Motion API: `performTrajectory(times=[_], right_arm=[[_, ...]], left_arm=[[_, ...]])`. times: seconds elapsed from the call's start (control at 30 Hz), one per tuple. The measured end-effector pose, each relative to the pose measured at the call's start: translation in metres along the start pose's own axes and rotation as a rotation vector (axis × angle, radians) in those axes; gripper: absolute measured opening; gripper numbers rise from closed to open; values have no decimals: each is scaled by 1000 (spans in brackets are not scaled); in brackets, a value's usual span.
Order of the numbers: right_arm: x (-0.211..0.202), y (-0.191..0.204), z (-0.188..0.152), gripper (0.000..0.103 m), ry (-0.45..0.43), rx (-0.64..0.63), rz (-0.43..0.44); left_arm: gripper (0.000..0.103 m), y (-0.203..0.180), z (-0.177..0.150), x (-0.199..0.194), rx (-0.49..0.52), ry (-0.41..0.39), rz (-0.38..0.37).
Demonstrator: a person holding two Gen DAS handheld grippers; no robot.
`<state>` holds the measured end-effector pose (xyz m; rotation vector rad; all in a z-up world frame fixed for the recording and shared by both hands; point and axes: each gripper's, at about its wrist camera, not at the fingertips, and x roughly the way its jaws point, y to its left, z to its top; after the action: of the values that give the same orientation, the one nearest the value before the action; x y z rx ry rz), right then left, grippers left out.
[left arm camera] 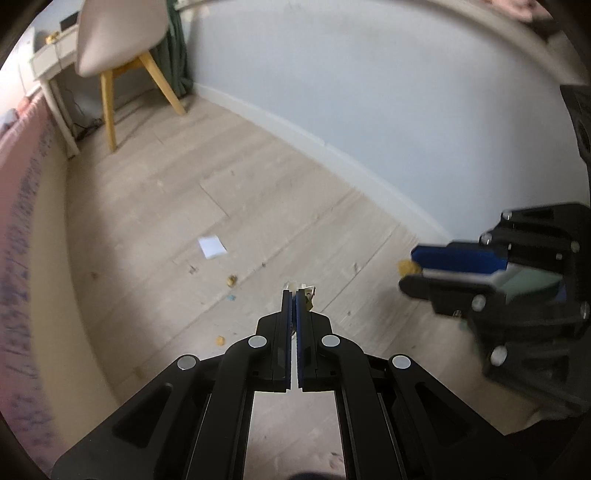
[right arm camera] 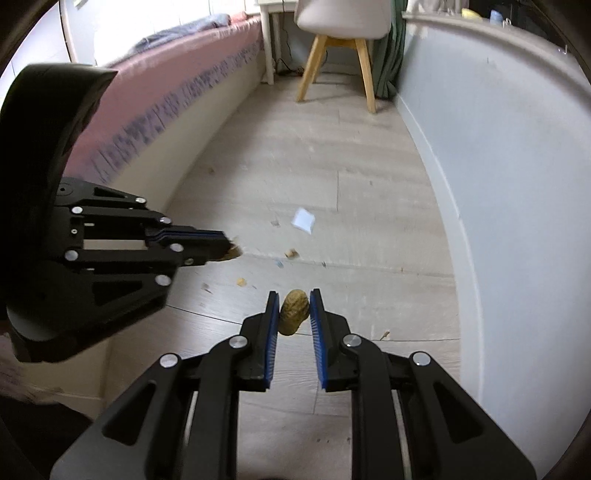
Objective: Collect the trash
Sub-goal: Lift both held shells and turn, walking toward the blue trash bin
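Both claws carry something. Our right claw (right arm camera: 293,297) is clamped on a peanut shell (right arm camera: 293,312), tan and lumpy, pinched between the blue pads near their tips with the lower end hanging free. Our left claw (left arm camera: 294,295) has its pads pressed together on a thin scrap of pale husk (left arm camera: 308,293) that pokes out past the tips; from the right wrist view the same scrap shows as a brownish bit at the end of that claw. Neither piece touches the floor.

Below and beyond the claws, the wooden floor (left arm camera: 258,177) has litter left on it. Nearest are small yellowish crumbs (left arm camera: 220,339), then another shell fragment (left arm camera: 232,280) with a tiny blue speck beside it, and further out a white square of paper (left arm camera: 211,246) lying flat. Fine dark flecks are scattered among them, too small for us to name.

Past the litter stand a chair (right arm camera: 341,22) with wooden legs and a white counter (left arm camera: 48,62); a bed (right arm camera: 166,85) with a pink cover runs along one side and a pale wall (right arm camera: 498,129) along the other. No bin or bag shows in either view.

We judge the job partly done: two pieces are in hand but not yet dropped anywhere, and the paper, the fragment and the crumbs are left to pick up.
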<state>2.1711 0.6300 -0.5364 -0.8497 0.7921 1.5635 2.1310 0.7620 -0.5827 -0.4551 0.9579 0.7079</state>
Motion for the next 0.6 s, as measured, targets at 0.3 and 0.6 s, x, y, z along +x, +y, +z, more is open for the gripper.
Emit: performTrajectory(times=[0.3,0.6], right_arm=[[-161,39,114,18,-52,-47,-14],[-276,98,178,18,-91,-7,-21]], left_arm=[[0,14,90,-188,-64,-63,49],[0,34,129,-340,-84,-144,111]])
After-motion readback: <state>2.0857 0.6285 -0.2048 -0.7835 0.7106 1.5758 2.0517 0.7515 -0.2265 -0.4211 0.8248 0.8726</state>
